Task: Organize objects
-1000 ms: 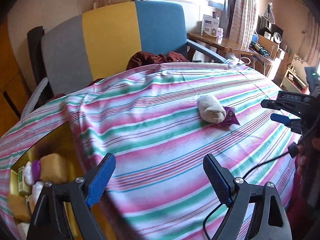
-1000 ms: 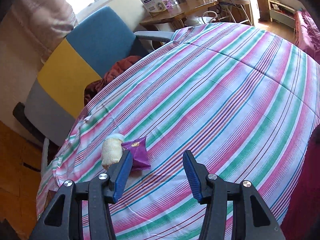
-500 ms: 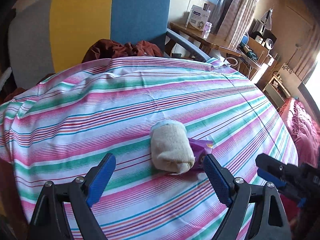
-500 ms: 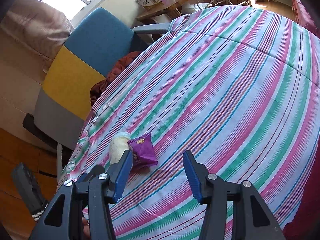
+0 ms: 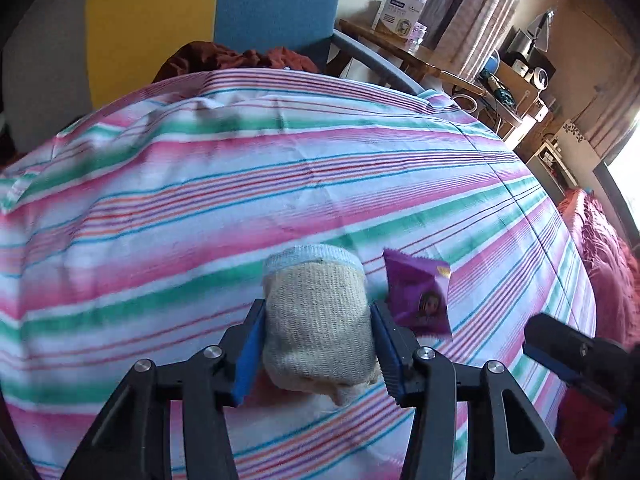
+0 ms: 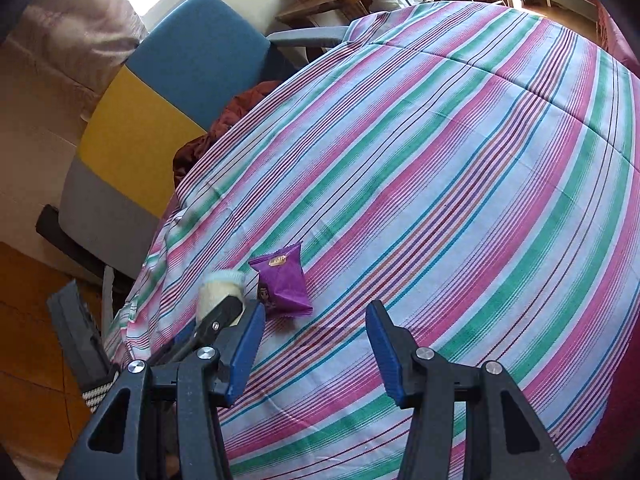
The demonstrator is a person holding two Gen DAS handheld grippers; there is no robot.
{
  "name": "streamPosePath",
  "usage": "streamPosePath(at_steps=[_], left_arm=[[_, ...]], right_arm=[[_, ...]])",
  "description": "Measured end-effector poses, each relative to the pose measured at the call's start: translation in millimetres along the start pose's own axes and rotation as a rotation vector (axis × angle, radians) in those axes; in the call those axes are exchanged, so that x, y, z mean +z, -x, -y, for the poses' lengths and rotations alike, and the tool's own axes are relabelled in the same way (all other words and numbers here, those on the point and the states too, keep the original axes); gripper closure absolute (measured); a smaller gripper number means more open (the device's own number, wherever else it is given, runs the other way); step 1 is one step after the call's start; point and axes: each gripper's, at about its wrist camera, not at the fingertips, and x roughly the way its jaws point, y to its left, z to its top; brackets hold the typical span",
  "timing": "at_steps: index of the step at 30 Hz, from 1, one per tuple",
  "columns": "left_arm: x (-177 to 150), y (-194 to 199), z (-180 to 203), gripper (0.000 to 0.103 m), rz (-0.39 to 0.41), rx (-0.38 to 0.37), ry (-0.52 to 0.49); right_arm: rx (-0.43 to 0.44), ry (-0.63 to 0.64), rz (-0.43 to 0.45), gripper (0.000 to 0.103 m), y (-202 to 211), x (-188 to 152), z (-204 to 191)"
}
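Note:
A rolled beige sock point(image 5: 316, 284) lies on the striped tablecloth point(image 5: 280, 160). My left gripper point(image 5: 317, 312) is closing on it, and both blue pads touch its sides. A purple snack packet point(image 5: 420, 296) lies just right of the sock, touching the right finger. In the right wrist view the sock point(image 6: 220, 290) and the packet point(image 6: 282, 284) lie ahead to the left, with the left gripper's finger point(image 6: 216, 320) against the sock. My right gripper point(image 6: 315, 308) hovers open over bare cloth, right of the packet, with nothing between its fingers. Its tip point(image 5: 560, 344) shows at the left view's right edge.
A chair with a grey, yellow and blue back point(image 5: 160, 20) stands behind the table, with dark red cloth point(image 5: 240, 56) on its seat. A wooden side table with a white box point(image 5: 400, 8) is at the back right. A red cover point(image 5: 600, 260) lies right of the table.
My left gripper swung right from the table's left edge to the sock and came down over it, and its jaws narrowed onto the sock's sides. The right gripper stayed nearly still.

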Motion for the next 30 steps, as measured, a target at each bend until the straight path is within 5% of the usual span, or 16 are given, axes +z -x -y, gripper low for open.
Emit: streamPosePath(at_steps=[6,13,22,30], left_arm=[[-65.3,50.2,-31.6,0.051,0.05,0.028,0.064],[-127.7,85.9,-25.6,0.052,0.145,0.102,-0.046],[-124.8,82.1,-29.6,0.052,0.164,0.072,-0.065],[-124.9,82.8,-36.8,0.051,0.154,0.037,-0.025]], right_arm=[[-0.011,0.038,-0.024,0.05,-5.0,-3.0,-6.6],[-0.037,0.125,-0.052,0.05,-12.9,-9.6,-21.5],[-0.118,0.248,-0.11,0.05,-35.5,-16.3,-45.7],[-0.236,0.283,-0.133,0.05,-82.7,12.5,-62.1]])
